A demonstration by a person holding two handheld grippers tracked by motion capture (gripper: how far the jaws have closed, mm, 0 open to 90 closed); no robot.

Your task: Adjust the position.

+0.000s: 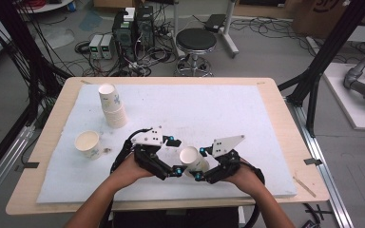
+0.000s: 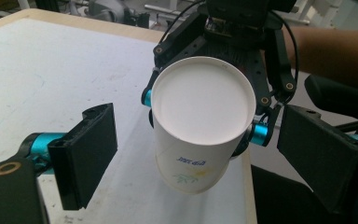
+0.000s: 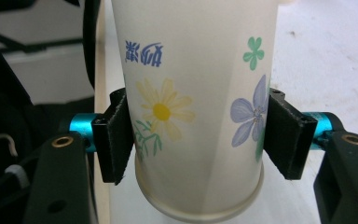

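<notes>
In the right gripper view the cup (image 3: 196, 93) runs off the top edge, rim unseen. In the high view its lower half sits hidden behind the right gripper (image 1: 200, 172); its print is too small to read.

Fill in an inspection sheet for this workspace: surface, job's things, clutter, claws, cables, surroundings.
Surface: wooden table under a white foam sheet, faintly stained.
Job's things: flowered paper cup held off the sheet; cup stack; single cup upright.
Clutter: nothing seen.
Claws: right claw clamps the cup near its base; left claw open, pads on either side of the cup, not touching.
Cables: black cable trails from the left claw.
Surroundings: stool, computer towers, tangled floor wires.
</notes>
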